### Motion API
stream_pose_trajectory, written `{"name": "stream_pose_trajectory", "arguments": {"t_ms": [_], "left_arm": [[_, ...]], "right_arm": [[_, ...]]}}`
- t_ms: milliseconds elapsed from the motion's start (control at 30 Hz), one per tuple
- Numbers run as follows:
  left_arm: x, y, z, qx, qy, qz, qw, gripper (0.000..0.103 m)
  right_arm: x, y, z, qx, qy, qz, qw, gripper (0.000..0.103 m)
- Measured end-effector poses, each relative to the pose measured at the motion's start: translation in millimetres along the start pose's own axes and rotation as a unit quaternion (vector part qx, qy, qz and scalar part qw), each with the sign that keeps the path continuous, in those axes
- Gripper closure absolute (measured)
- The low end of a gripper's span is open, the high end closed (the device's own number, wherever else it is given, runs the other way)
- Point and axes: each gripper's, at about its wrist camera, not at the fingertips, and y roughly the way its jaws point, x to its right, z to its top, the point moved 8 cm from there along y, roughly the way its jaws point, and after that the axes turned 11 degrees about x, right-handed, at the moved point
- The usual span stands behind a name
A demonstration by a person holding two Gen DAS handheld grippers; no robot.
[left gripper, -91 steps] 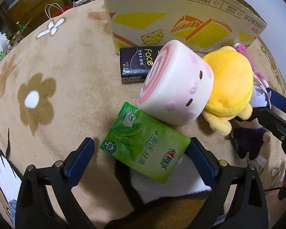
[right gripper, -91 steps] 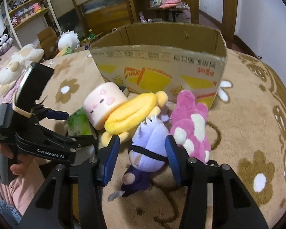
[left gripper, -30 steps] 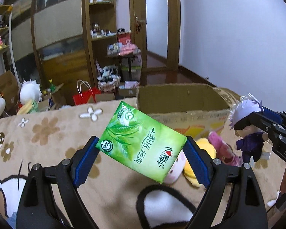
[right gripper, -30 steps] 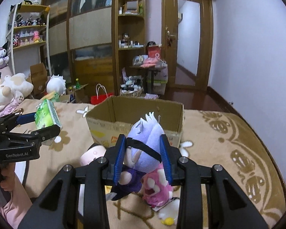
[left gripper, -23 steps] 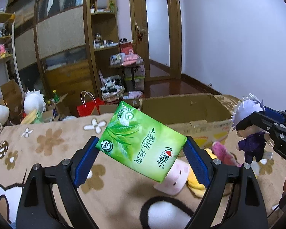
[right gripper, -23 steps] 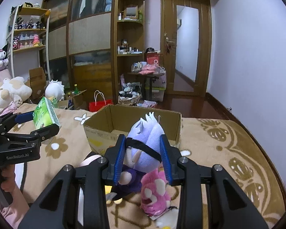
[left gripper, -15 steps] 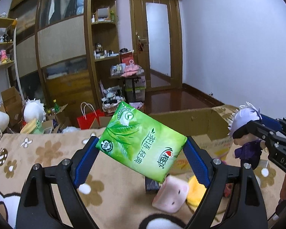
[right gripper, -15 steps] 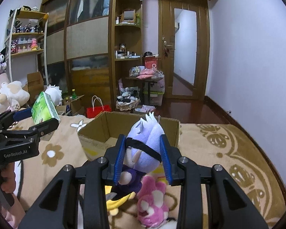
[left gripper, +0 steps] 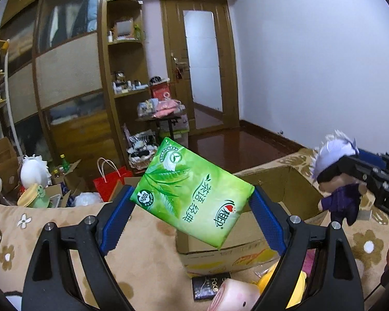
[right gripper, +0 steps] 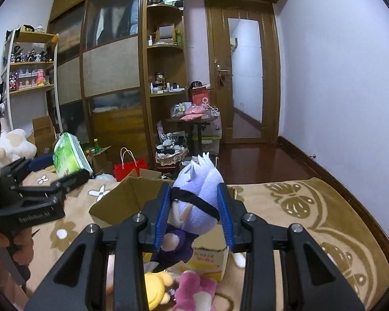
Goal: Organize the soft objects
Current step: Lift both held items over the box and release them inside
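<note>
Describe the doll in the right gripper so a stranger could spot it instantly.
Find the open cardboard box on the tan flowered blanket. Just above its near edge, the right gripper clamps a small plush doll by the head. Unlike the yellow plush and pink plush lying below, it has spiky pale-lilac hair, a black blindfold band and a dark purple outfit.

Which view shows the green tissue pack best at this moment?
The left wrist view: the green tissue pack faces the camera, its printed front fully readable, clamped in the left gripper. The right wrist view shows the pack only edge-on, small and far left.
</note>
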Motion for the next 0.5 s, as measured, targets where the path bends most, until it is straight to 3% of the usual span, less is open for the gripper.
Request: {"name": "stream_pose_trajectory", "arguments": {"t_ms": [500], "left_arm": [[14,41,-14,-0.009,0.029,-0.005,0.9995,0.015]], "right_arm": [[9,36,-1,0.000,0.000,-0.005,1.000,0.064]]}}
